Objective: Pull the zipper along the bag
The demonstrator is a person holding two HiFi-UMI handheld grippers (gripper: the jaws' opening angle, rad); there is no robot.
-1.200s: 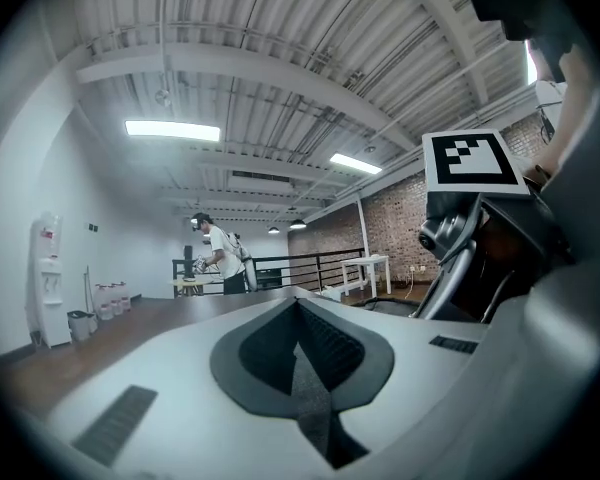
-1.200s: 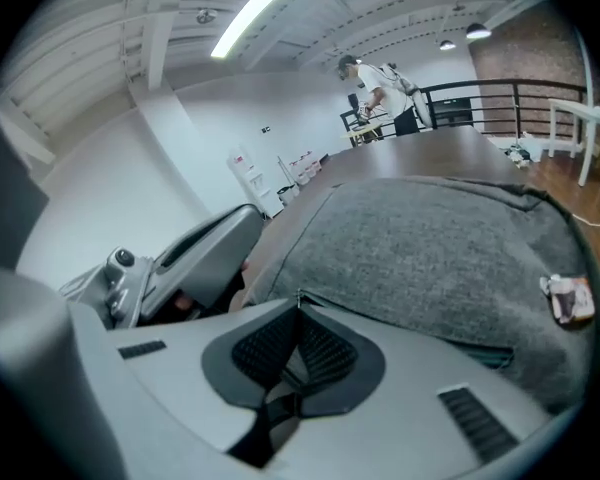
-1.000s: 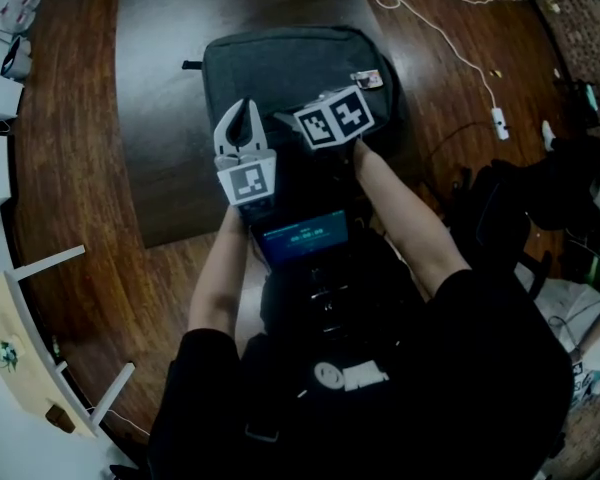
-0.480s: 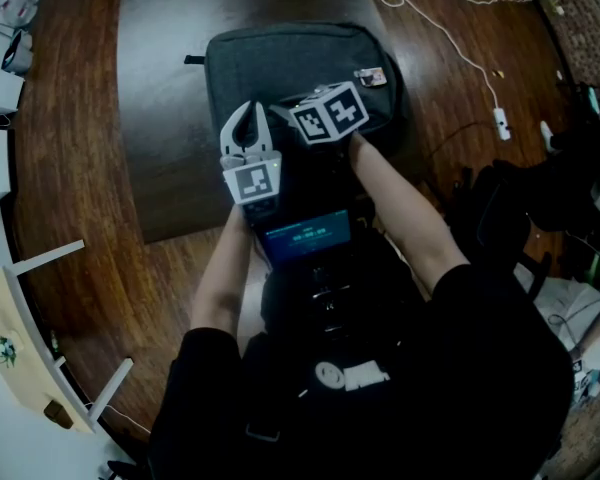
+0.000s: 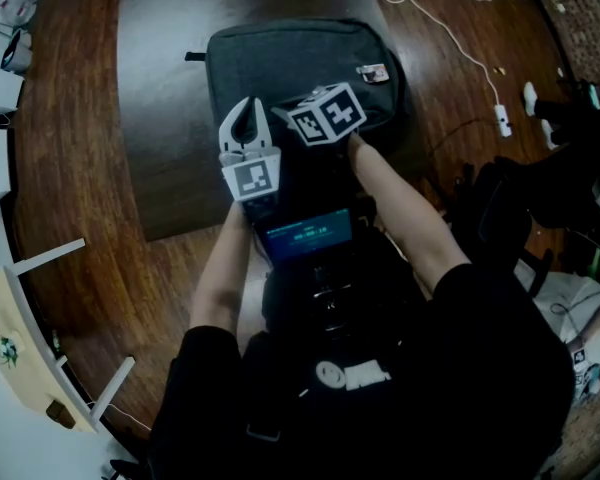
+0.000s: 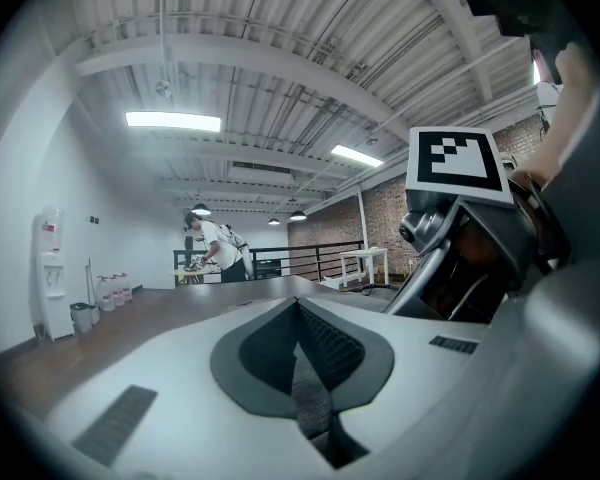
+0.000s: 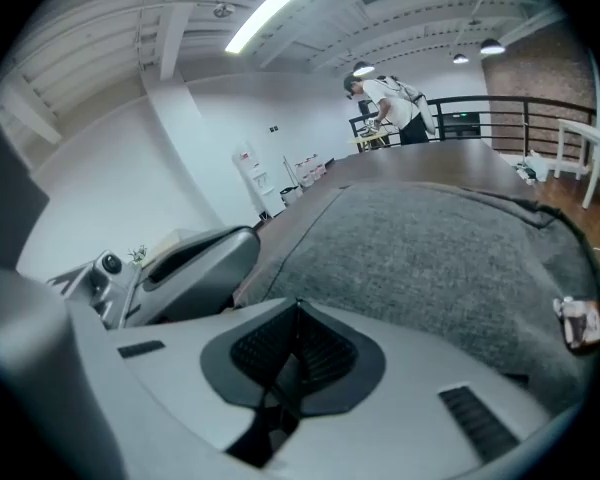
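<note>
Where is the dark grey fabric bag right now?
In the head view, the dark grey fabric bag lies flat on the dark wooden tabletop at top centre, the left gripper at its near edge.

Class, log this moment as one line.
left gripper: shut | right gripper: shut | grey bag: lying flat, grippers at near edge | zipper grip: unclear

Pale grey left gripper (image 6: pixel 298 306) fills lower frame, dark ribbed pads (image 6: pixel 330 346) pressed together, jaws closed. Right: black-and-white marker cube (image 6: pixel 458 160) atop dark grey mechanism. Ahead: dark wooden tabletop (image 6: pixel 180 303). Far off: person in white shirt (image 6: pixel 217 246), black metal railing (image 6: pixel 315 256), red brick wall (image 6: pixel 385 218). Left: white water dispenser (image 6: pixel 50 268). Overhead: long ceiling strip light (image 6: pixel 173 120).
</note>
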